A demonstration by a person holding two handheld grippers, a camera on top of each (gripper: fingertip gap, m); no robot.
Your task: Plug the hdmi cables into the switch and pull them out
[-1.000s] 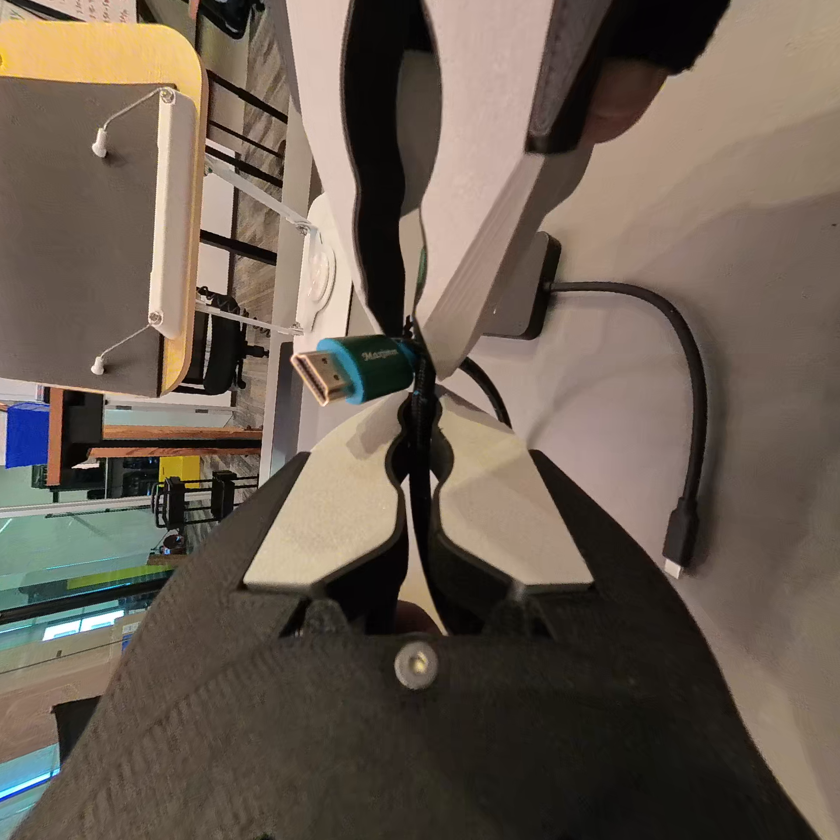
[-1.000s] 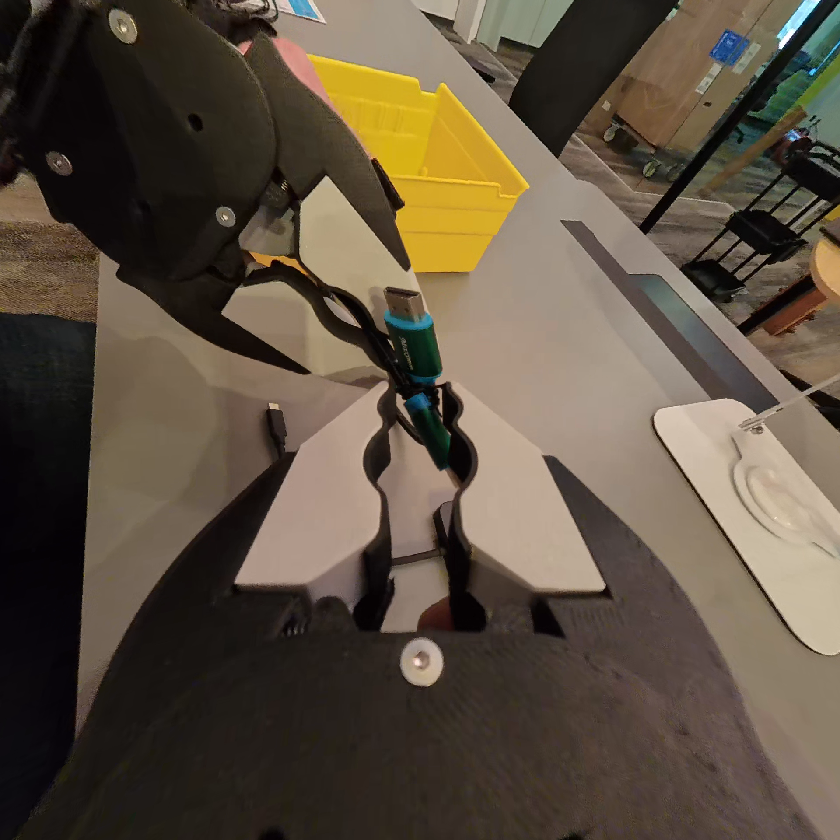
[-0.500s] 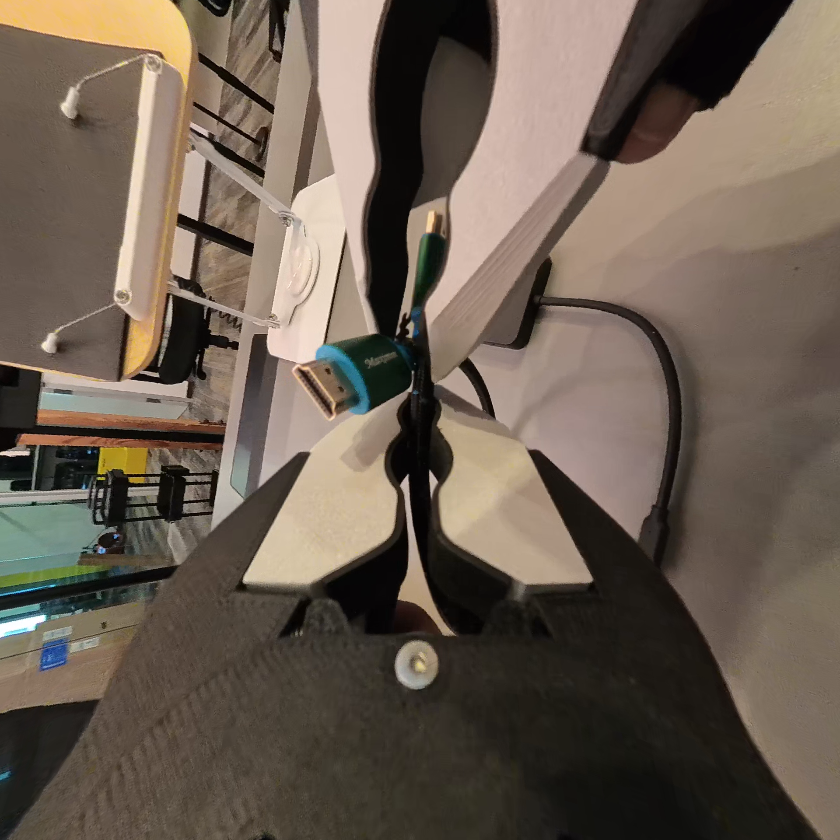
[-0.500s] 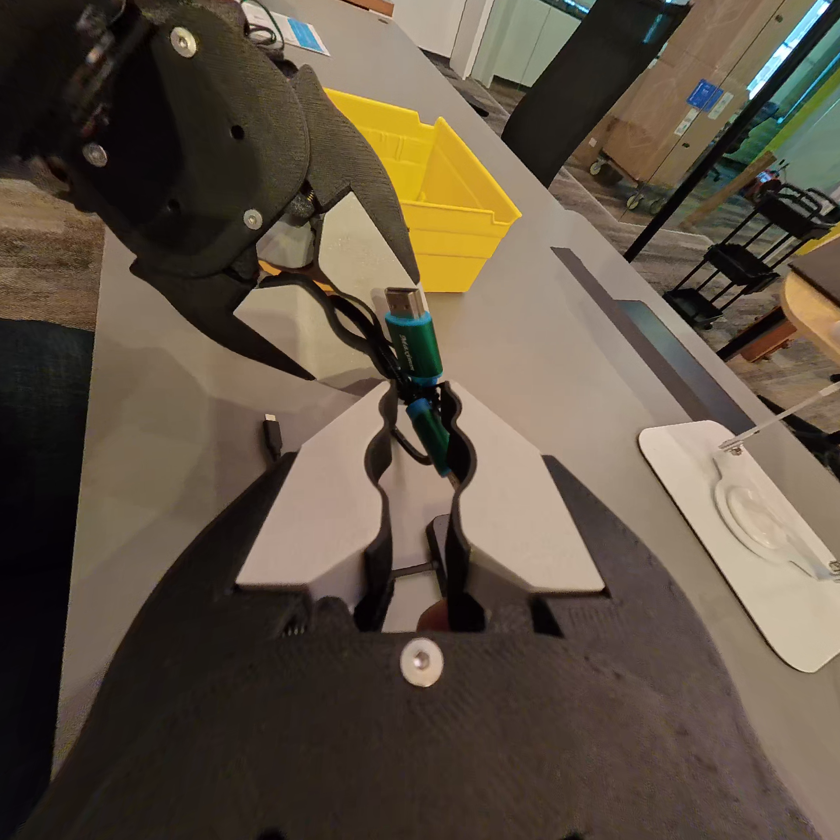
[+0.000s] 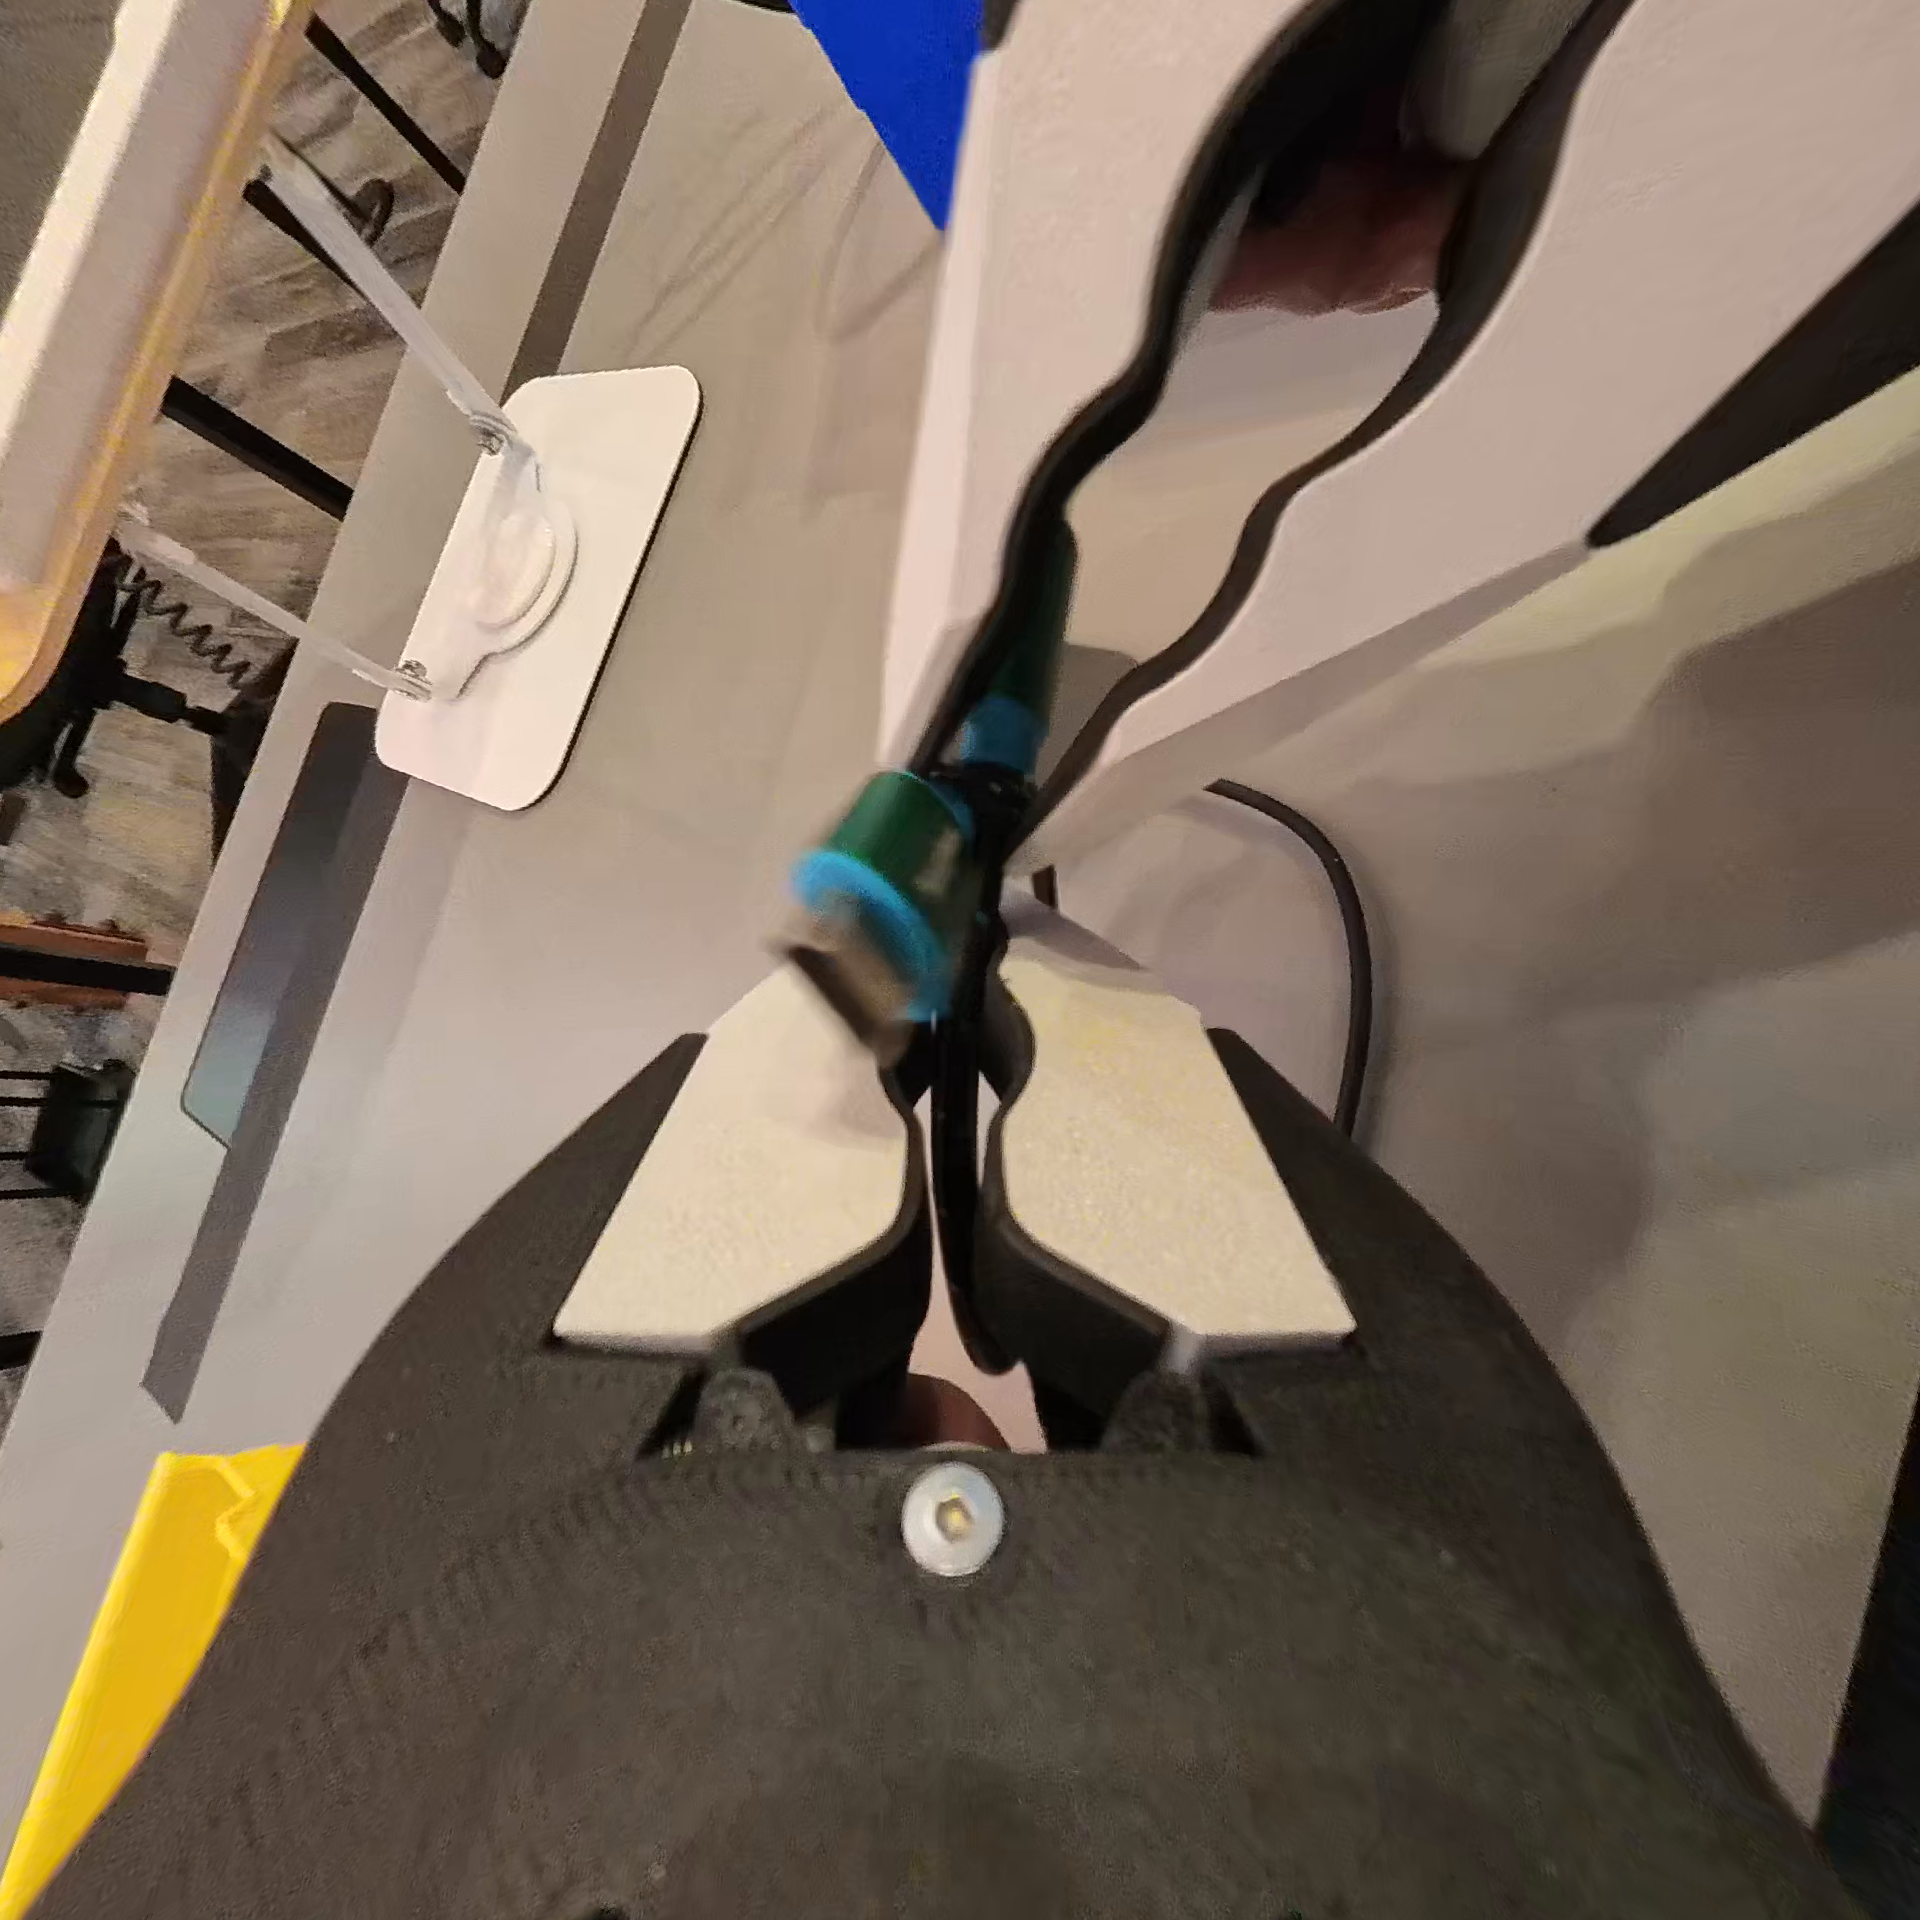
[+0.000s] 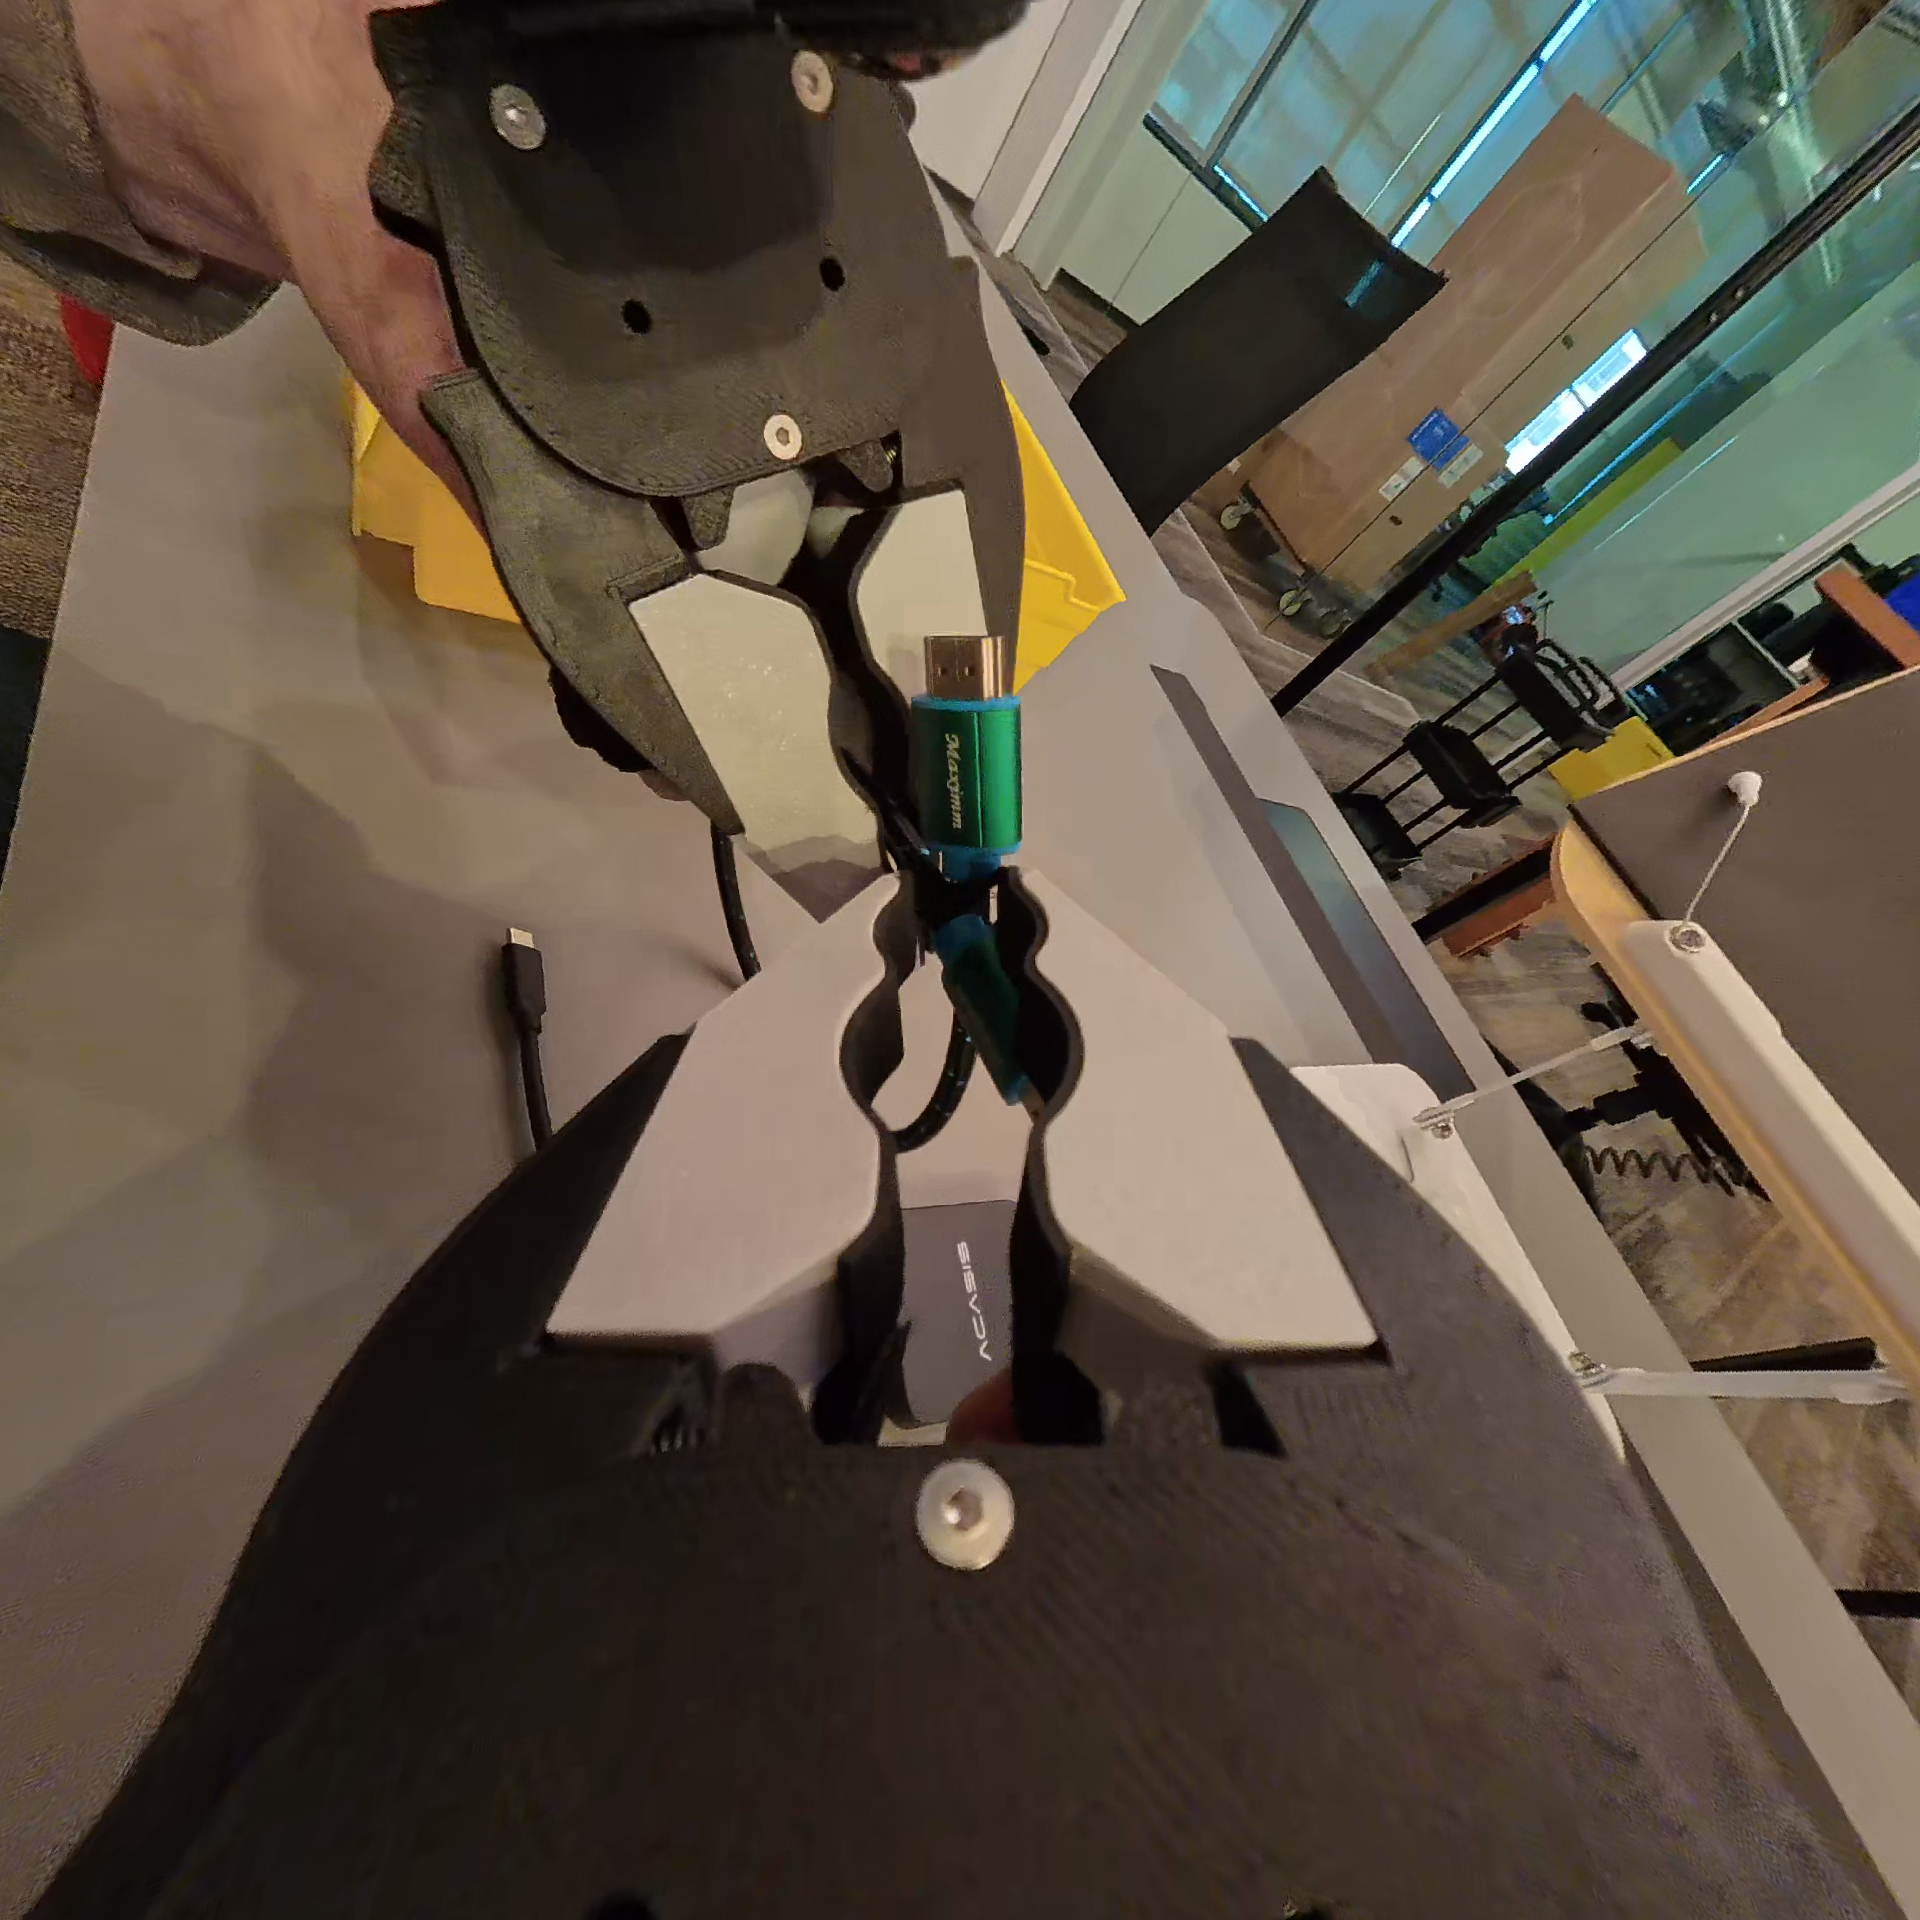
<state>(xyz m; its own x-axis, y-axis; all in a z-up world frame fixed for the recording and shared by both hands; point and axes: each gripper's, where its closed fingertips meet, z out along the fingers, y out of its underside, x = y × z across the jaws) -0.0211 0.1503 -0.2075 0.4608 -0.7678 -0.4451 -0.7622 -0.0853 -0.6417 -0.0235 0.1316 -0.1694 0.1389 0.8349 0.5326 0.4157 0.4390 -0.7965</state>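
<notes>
On the left the table (image 6: pixel 260 831) is open. Only a loose black lead (image 6: pixel 525 987) lies there, well apart from the near edge. A hand (image 6: pixel 239 208) holds my left gripper (image 5: pixel 956 1049), which slants down from above with the yellow bin (image 6: pixel 1060 561) behind it. Its jaws are clamped on the black cable (image 5: pixel 954 1164). The cable's green plug (image 6: pixel 966 758) stands upright in the air just past the tips, metal end up. My right gripper (image 6: pixel 961 904) points away from me and meets the left one tip to tip. Its jaws are closed around the second plug (image 6: pixel 987 1008), which lies tilted in the hollow between the fingers. The grey switch (image 6: pixel 956 1288) lies flat on the table under those fingers, apart from both plugs. To the right there is little room: the table's far edge runs close by, and a white pad (image 6: pixel 1351 1101) sits just beside it.
</notes>
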